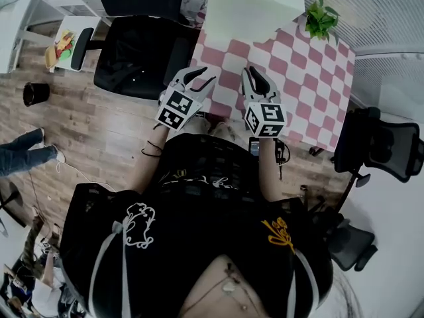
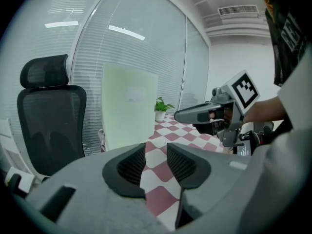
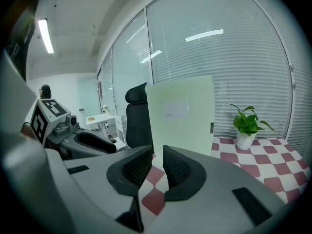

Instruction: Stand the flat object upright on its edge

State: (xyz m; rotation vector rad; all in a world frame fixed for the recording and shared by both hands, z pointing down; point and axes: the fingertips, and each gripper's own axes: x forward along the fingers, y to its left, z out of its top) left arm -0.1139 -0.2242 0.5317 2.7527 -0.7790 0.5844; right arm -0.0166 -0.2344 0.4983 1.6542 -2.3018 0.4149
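A pale green flat board (image 1: 250, 6) stands upright at the far end of the pink-and-white checked table (image 1: 301, 68). It also shows in the left gripper view (image 2: 129, 106) and in the right gripper view (image 3: 180, 113). My left gripper (image 1: 204, 77) hovers over the table's near left edge, well short of the board. Its jaws stand a little apart with nothing between them (image 2: 156, 147). My right gripper (image 1: 255, 77) hangs beside it over the table. Its jaws leave only a narrow gap (image 3: 157, 152), which is empty.
A small potted plant (image 1: 321, 18) sits on the table's far right corner. A black office chair (image 1: 139, 52) stands left of the table and another (image 1: 381, 148) to the right. Glass walls with blinds close off the far side.
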